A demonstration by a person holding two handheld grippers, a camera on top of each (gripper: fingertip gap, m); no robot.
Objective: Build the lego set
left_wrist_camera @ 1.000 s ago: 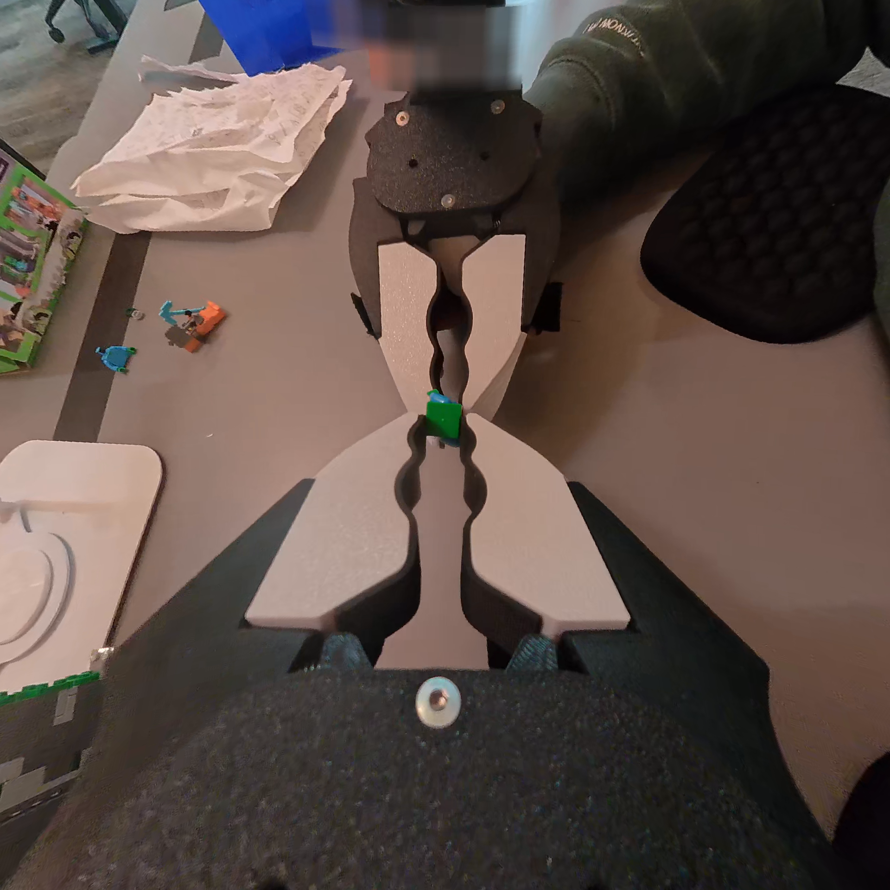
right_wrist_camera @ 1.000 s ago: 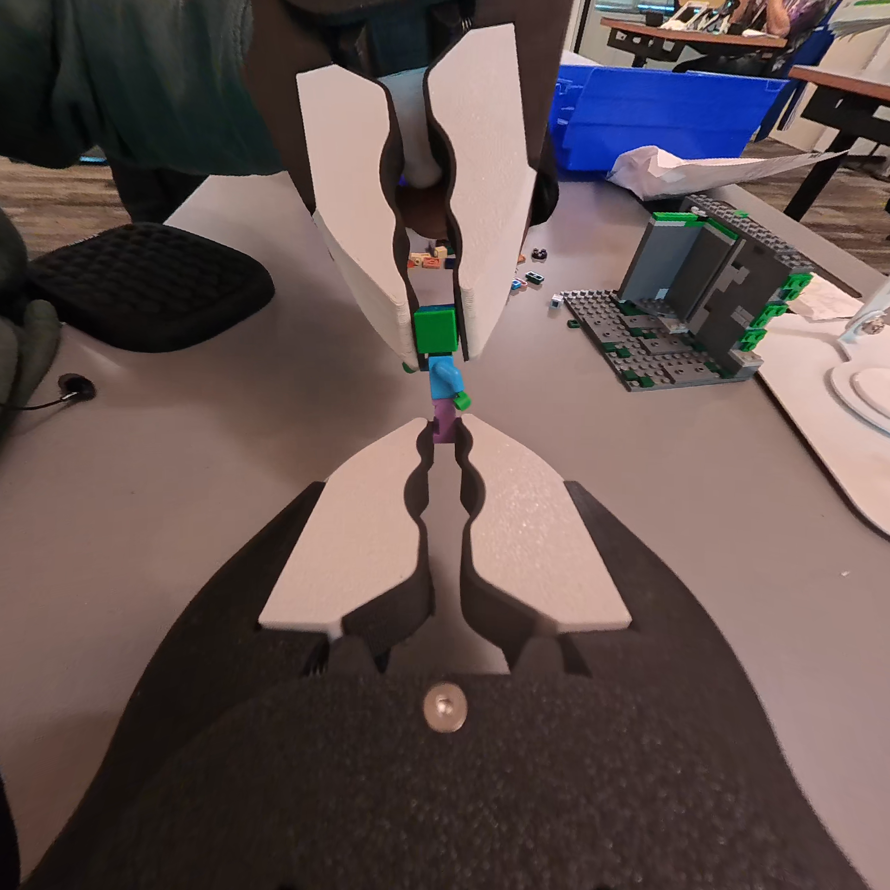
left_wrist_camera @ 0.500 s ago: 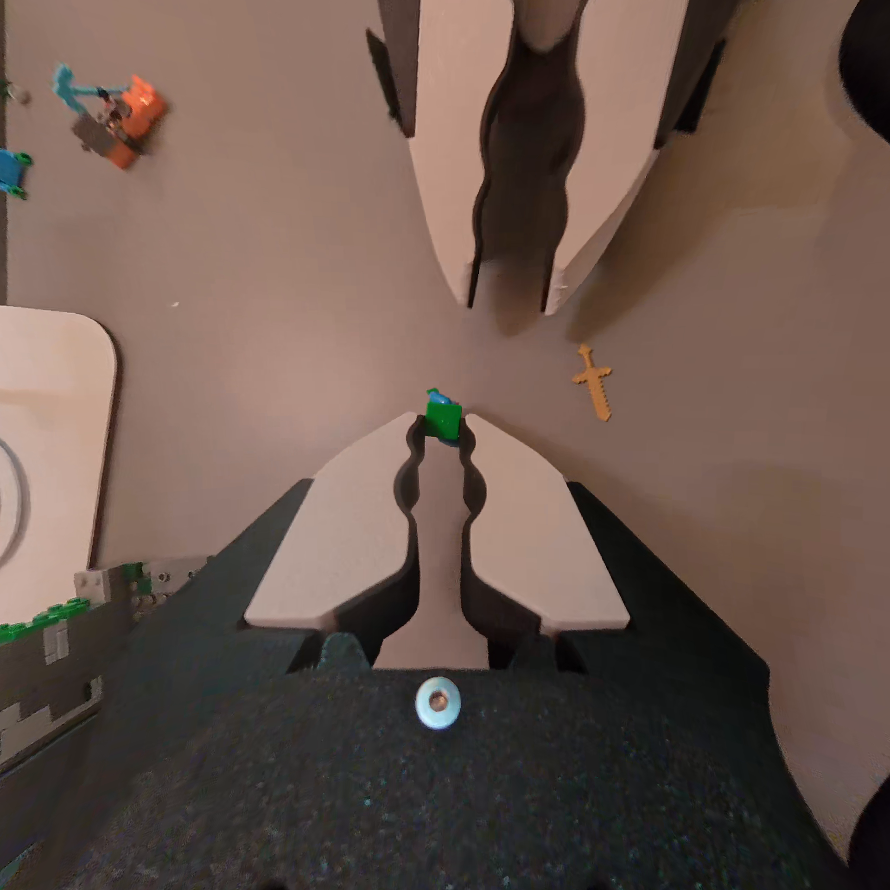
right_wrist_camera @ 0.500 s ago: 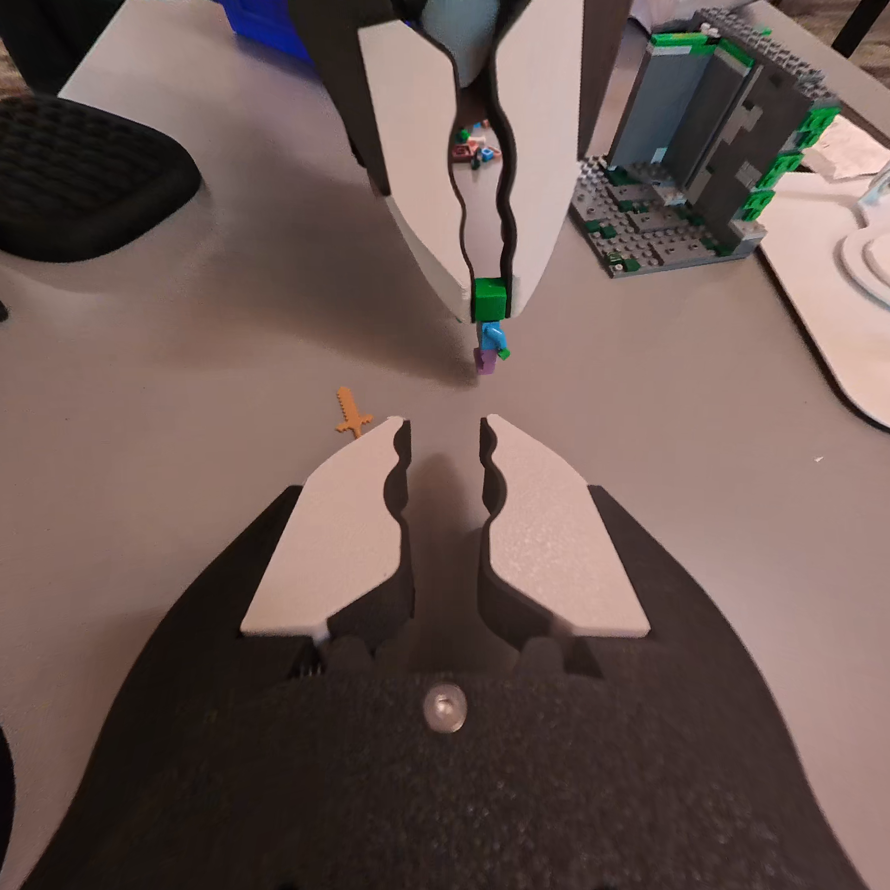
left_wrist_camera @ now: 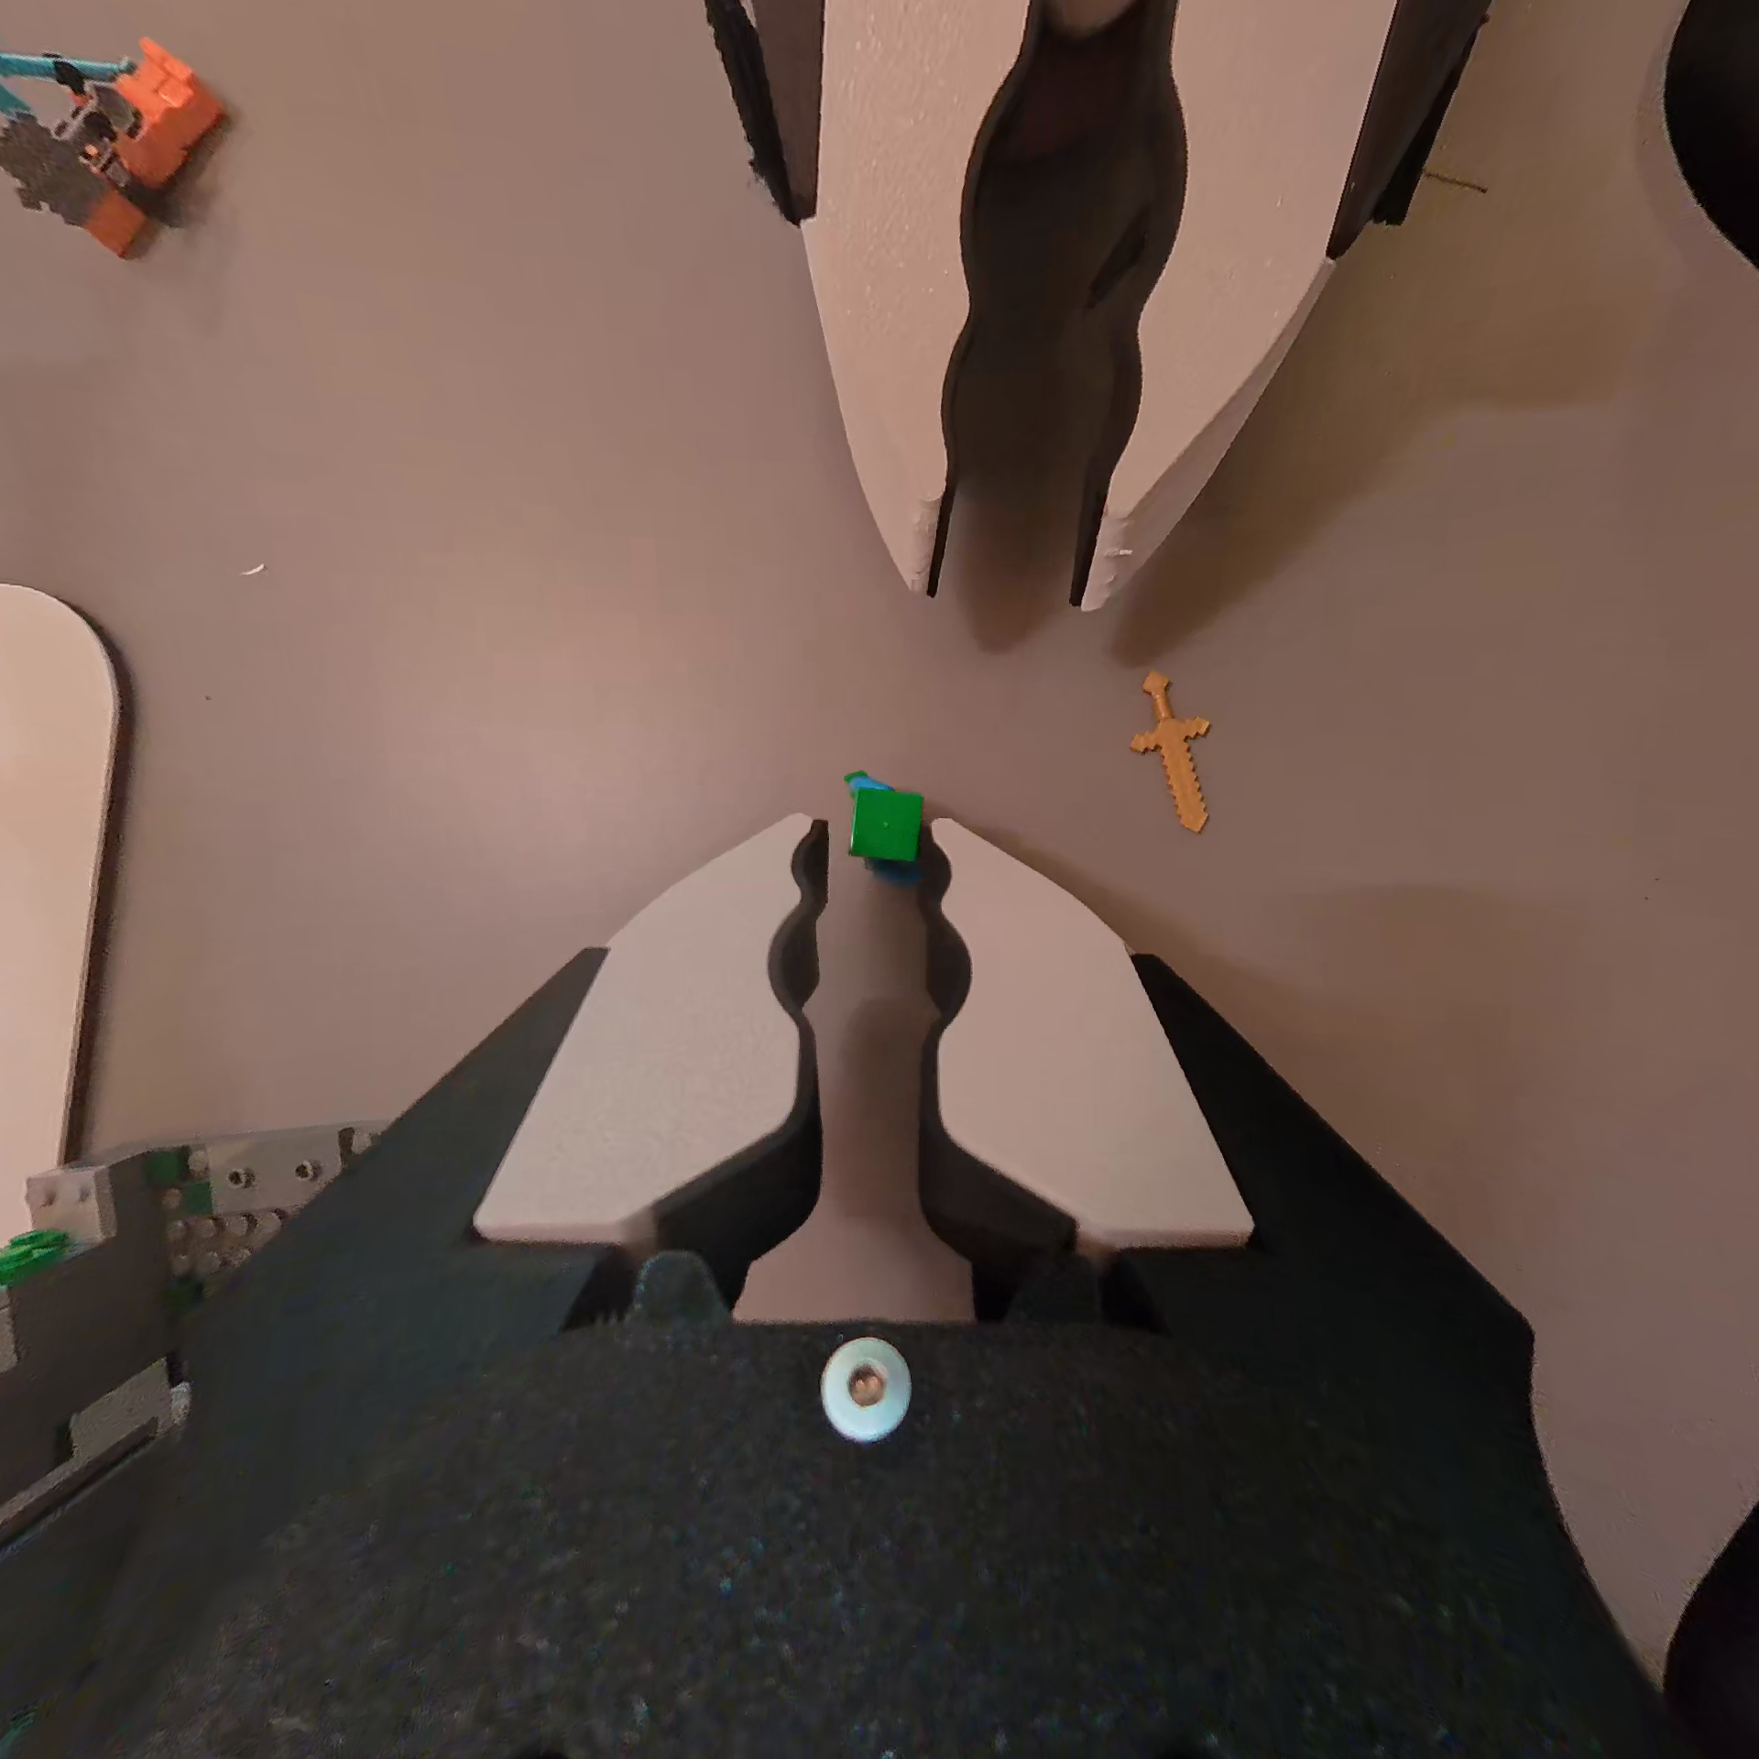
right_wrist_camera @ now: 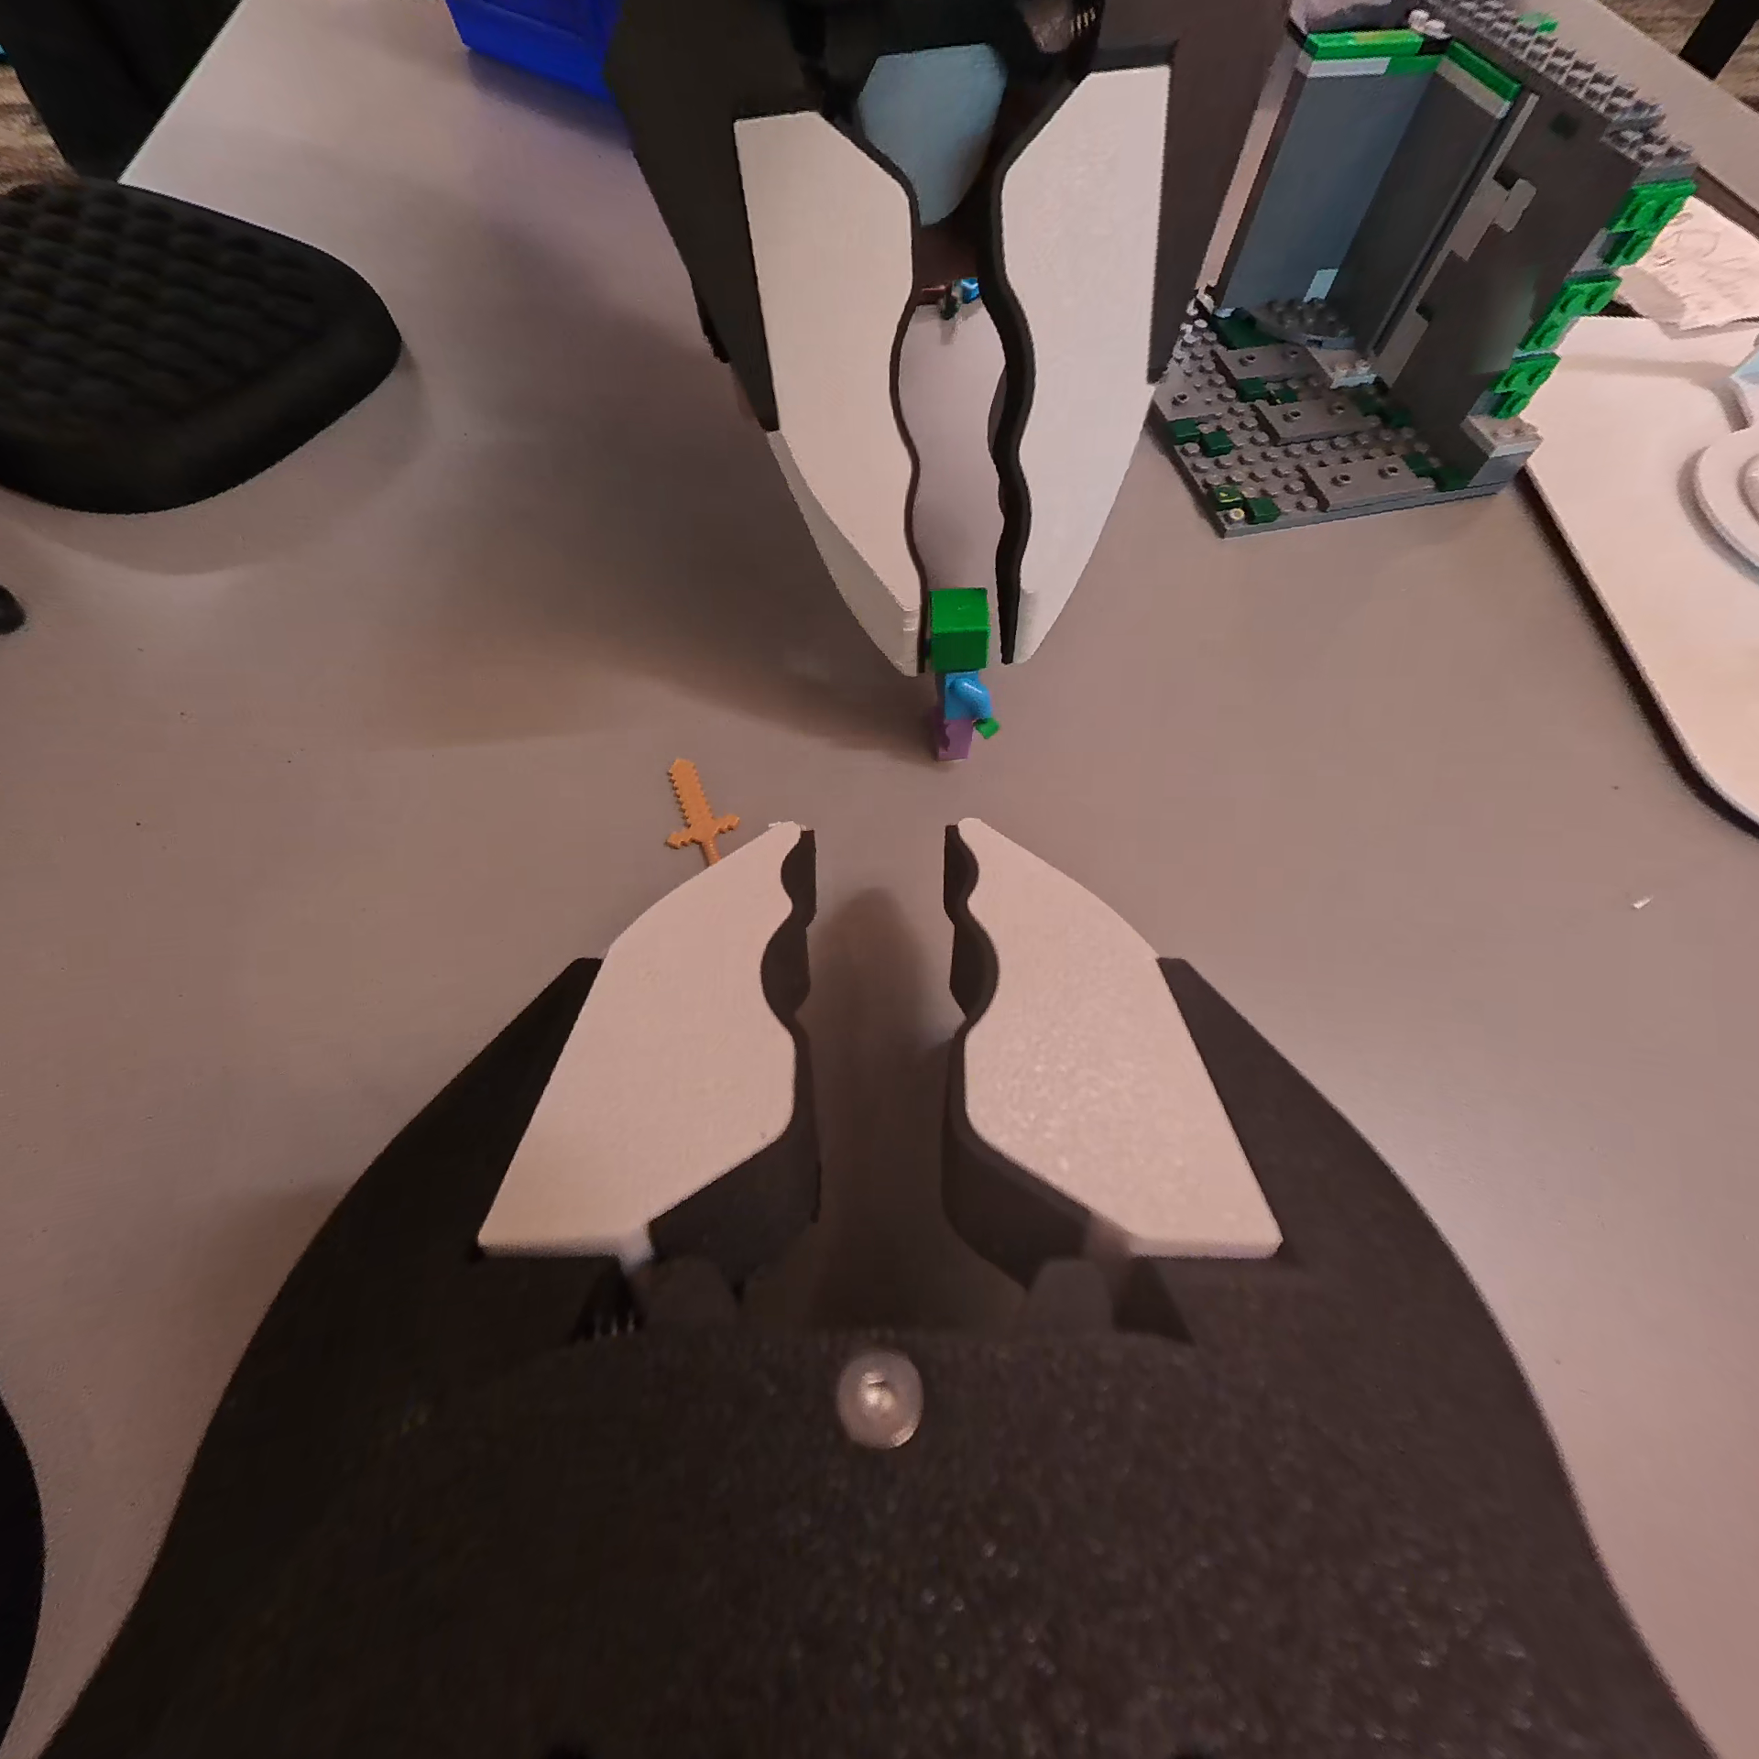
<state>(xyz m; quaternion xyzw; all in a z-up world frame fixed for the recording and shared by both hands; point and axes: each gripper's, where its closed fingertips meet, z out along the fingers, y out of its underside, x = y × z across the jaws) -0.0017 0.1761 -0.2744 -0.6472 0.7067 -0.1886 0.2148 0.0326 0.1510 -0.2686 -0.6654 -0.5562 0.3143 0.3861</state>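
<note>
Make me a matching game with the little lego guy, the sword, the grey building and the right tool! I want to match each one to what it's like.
Things:
1. minifigure
2. gold sword
3. grey building
4. right tool

Descriptions:
A. lying flat on the table
B. open, holding nothing
C. standing upright between the tips of the left tool
D. has green bricks along its edges

Pairs: 1-C, 2-A, 3-D, 4-B

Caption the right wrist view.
Open right gripper faces a green-headed minifigure standing between the left gripper's fingertips; gold sword nearby.
</note>
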